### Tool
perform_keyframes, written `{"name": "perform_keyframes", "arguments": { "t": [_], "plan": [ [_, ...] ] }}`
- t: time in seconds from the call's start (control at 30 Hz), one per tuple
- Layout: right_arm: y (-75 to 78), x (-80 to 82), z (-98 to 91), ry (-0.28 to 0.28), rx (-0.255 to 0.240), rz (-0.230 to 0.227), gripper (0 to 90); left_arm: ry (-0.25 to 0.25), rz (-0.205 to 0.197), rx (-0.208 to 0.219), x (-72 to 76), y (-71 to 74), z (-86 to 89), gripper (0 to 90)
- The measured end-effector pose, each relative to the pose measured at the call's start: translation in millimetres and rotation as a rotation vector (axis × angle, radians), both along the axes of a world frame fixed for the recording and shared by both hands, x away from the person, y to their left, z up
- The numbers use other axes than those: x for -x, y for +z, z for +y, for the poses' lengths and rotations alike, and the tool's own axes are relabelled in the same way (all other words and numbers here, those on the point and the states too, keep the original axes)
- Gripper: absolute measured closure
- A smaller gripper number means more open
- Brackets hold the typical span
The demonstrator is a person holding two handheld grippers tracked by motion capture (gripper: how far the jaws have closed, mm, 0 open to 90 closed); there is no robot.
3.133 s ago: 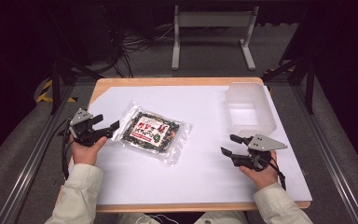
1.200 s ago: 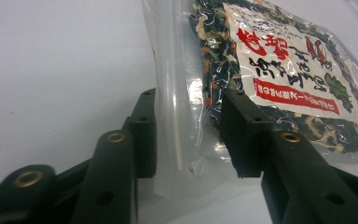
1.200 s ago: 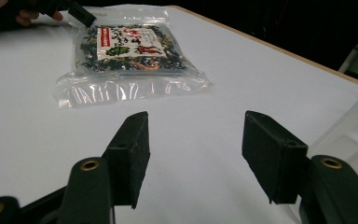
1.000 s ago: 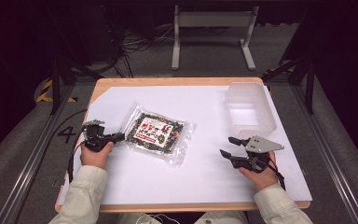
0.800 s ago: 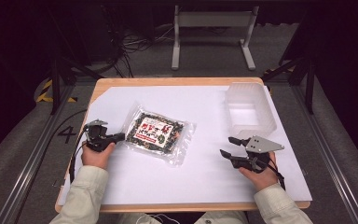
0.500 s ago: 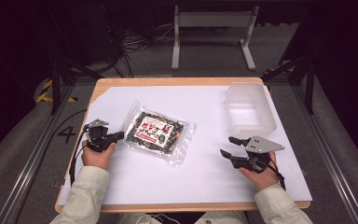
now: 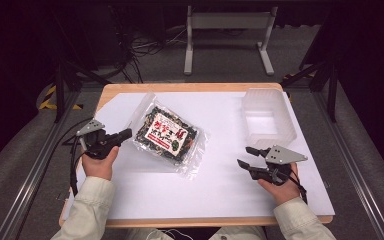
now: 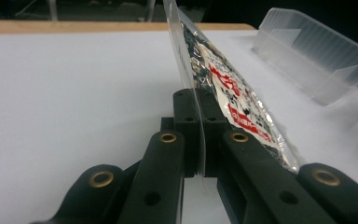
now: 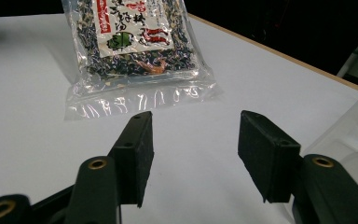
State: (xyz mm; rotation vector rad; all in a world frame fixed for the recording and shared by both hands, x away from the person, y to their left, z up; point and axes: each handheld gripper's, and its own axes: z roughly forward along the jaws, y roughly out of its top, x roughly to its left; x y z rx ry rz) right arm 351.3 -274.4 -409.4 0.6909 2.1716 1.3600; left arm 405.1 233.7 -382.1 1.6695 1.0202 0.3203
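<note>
A clear bag of dark snack mix with a red-and-white label [image 7: 169, 134] lies left of the table's middle, its left edge raised off the white sheet. My left gripper [image 7: 127, 133] is shut on that clear edge. In the left gripper view the film [image 8: 233, 98] stands pinched between the closed jaws of that gripper [image 8: 196, 100]. My right gripper [image 7: 243, 156] rests at the right front, open. Its jaws have just been closing a little, with nothing between them. In the right gripper view the bag [image 9: 130, 37] lies beyond the right gripper [image 9: 193, 140].
A translucent plastic container [image 7: 286, 120] stands at the back right, close behind my right gripper; its wall [image 8: 307, 60] is in the left gripper view too. The white sheet [image 7: 220, 185] covers the wooden table. Metal rails run along both sides.
My left gripper has closed on the bag's left edge and risen, tipping that side of the bag up. The right hand has stayed in place.
</note>
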Motion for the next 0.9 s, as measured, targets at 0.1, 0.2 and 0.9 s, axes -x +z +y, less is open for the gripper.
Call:
{"name": "perform_keyframes", "arguments": {
  "t": [0.1, 0.2, 0.9],
  "plan": [
    [2.3, 1.3, 0.3, 0.018, -0.008, 0.01, 51.1, -0.024, -0.068, 0.004, 7.7, 17.1, -2.5, 89.5],
    [4.3, 2.5, 2.1, 0.032, -0.016, 0.017, 52.7, -0.056, -0.128, 0.026, 17.8, 37.5, -4.7, 89.5],
    [14.9, 6.9, 2.4, 0.071, -0.087, 0.028, 54.7, -0.297, -0.259, -0.033, 66.4, 110.6, -8.8, 89.5]
  ]
}}
